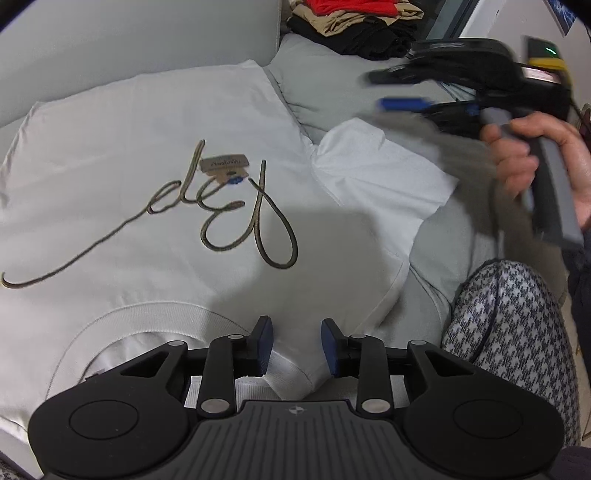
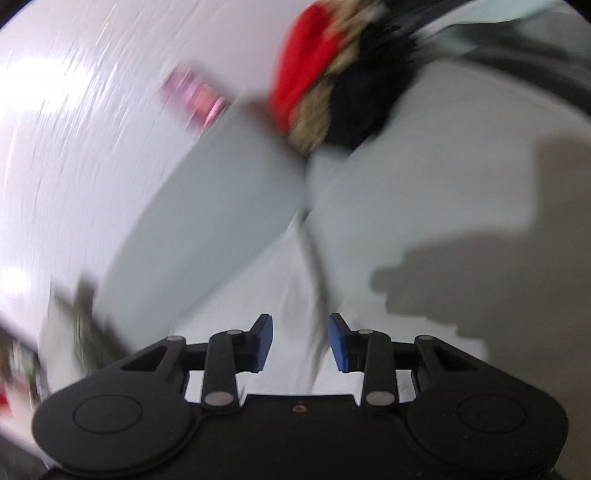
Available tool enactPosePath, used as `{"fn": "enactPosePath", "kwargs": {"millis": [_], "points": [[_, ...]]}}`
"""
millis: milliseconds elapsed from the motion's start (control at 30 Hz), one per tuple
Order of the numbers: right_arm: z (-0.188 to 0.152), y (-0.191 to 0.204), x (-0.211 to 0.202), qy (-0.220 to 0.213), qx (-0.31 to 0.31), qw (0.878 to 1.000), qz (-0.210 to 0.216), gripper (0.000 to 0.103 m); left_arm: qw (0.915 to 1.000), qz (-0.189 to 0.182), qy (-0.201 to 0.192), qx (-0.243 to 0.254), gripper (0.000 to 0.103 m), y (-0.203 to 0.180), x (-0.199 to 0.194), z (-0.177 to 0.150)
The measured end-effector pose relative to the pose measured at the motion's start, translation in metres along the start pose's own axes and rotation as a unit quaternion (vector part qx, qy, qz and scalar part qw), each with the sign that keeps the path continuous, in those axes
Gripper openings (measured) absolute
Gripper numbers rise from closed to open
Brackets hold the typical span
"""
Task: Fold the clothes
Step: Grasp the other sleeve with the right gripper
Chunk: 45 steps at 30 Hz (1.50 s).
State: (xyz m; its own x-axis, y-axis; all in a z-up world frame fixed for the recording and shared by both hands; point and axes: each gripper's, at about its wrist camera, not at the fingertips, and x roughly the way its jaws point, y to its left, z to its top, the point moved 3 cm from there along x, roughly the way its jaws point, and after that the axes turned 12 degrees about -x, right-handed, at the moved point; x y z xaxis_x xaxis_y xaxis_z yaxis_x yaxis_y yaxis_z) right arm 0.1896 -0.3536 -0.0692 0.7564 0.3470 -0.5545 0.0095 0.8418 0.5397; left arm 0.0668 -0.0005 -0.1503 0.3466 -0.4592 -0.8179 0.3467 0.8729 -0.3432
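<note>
A white T-shirt (image 1: 147, 129) with dark script lettering (image 1: 221, 210) and a brown hang tag (image 1: 223, 164) lies spread on a grey sofa (image 1: 332, 66). Its sleeve (image 1: 376, 173) points to the right. My left gripper (image 1: 297, 347) sits at the shoulder beside the collar, shut on a bunched fold of the shirt that fills the gap between its pads. My right gripper (image 1: 376, 91), held in a hand (image 1: 535, 158), hovers above the sleeve. Its own view is blurred: the right gripper (image 2: 300, 341) has its jaws apart with nothing between them, above white fabric (image 2: 280, 295).
A pile of red, tan and black clothes (image 1: 354, 26) sits at the sofa's far end, and shows again as a blurred clothes pile (image 2: 325, 74). The sofa back (image 1: 110, 37) rises behind the shirt. A houndstooth-clad leg (image 1: 509, 332) is at the right. A blurred grey-brown streak (image 1: 461, 155) crosses under the right gripper.
</note>
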Motion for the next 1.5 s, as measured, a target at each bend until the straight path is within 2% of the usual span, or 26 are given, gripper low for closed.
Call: {"fn": "enactPosePath", "kwargs": {"millis": [100,167,233,267,300,333,367,400,433,467,600,667,733,833,900,933,1000,1100,1233,1333,1400,1433,1467,1500], "points": [[-0.016,0.026,0.039,0.068,-0.025,0.997,0.021,0.034,0.9984,0.01,-0.048,-0.029,0.029,0.015,-0.019,0.01],[-0.024,0.021,0.054,0.089,-0.006,0.996,0.0,0.034,0.9937,0.035,-0.084,-0.066,0.029,0.04,-0.033,0.021],[-0.027,0.001,0.056,0.089,0.027,0.994,-0.051,0.031,0.9847,0.093,-0.107,-0.101,0.029,0.075,-0.04,0.031],[-0.027,-0.011,0.05,0.078,0.041,0.993,-0.082,0.023,0.9787,0.128,-0.11,-0.117,0.025,0.095,-0.041,0.034],[-0.025,-0.021,0.041,0.057,0.055,0.991,-0.104,0.005,0.9726,0.156,-0.11,-0.133,0.021,0.114,-0.042,0.037],[-0.022,-0.027,0.029,0.034,0.071,0.99,-0.117,0.004,0.9669,0.174,-0.109,-0.152,0.021,0.131,-0.045,0.038],[-0.019,-0.03,0.016,0.011,0.085,0.988,-0.126,0.005,0.9634,0.175,-0.113,-0.169,0.021,0.144,-0.052,0.038],[-0.015,-0.029,0.002,-0.01,0.093,0.986,-0.138,0.011,0.9597,0.175,-0.117,-0.186,0.021,0.156,-0.059,0.039],[-0.011,-0.023,-0.011,-0.025,0.089,0.984,-0.15,0.022,0.9572,0.169,-0.127,-0.197,0.021,0.162,-0.071,0.038],[-0.006,-0.013,-0.024,-0.038,0.079,0.984,-0.153,0.025,0.9553,0.164,-0.139,-0.203,0.022,0.167,-0.083,0.04],[0.016,0.039,-0.072,-0.06,0.053,0.991,-0.104,0.026,0.9538,0.124,-0.186,-0.2,0.025,0.17,-0.135,0.051],[0.028,0.067,-0.093,-0.073,0.032,0.994,-0.078,0.03,0.9526,0.108,-0.216,-0.185,0.028,0.168,-0.162,0.06],[0.041,0.085,-0.116,-0.094,0.006,0.994,-0.052,0.042,0.9489,0.103,-0.245,-0.17,0.031,0.166,-0.18,0.073],[0.059,0.09,-0.113,-0.11,-0.021,0.994,-0.018,0.046,0.9435,0.113,-0.272,-0.152,0.031,0.17,-0.189,0.097],[0.068,0.087,-0.09,-0.099,-0.019,0.995,0.006,0.043,0.9401,0.134,-0.275,-0.15,0.024,0.176,-0.181,0.114],[0.07,0.086,-0.075,-0.085,-0.009,0.996,0.016,0.031,0.9412,0.139,-0.271,-0.147,0.022,0.179,-0.172,0.122],[0.07,0.08,-0.04,-0.055,0.009,0.998,0.037,0.018,0.9435,0.148,-0.262,-0.139,0.019,0.186,-0.155,0.137],[0.057,0.06,0.02,-0.012,0.029,0.999,0.017,0.017,0.9492,0.176,-0.226,-0.13,0.019,0.198,-0.108,0.157],[0.037,0.021,0.098,0.036,0.063,0.997,-0.022,0.017,0.9582,0.18,-0.169,-0.144,0.019,0.219,-0.038,0.184],[0.017,0.005,0.131,0.066,0.089,0.994,-0.023,0.017,0.9581,0.185,-0.148,-0.161,0.021,0.236,0.006,0.2],[0.002,-0.005,0.148,0.093,0.109,0.99,-0.003,0.017,0.9543,0.199,-0.135,-0.177,0.022,0.252,0.03,0.204],[-0.003,-0.013,0.154,0.097,0.108,0.989,-0.01,0.004,0.947,0.223,-0.133,-0.189,0.023,0.263,0.033,0.2],[-0.005,-0.023,0.156,0.087,0.103,0.99,-0.027,0.0,0.9389,0.247,-0.132,-0.2,0.024,0.275,0.036,0.195],[-0.005,-0.032,0.152,0.064,0.101,0.992,-0.05,0.0,0.9309,0.268,-0.131,-0.211,0.021,0.285,0.038,0.19]]}}
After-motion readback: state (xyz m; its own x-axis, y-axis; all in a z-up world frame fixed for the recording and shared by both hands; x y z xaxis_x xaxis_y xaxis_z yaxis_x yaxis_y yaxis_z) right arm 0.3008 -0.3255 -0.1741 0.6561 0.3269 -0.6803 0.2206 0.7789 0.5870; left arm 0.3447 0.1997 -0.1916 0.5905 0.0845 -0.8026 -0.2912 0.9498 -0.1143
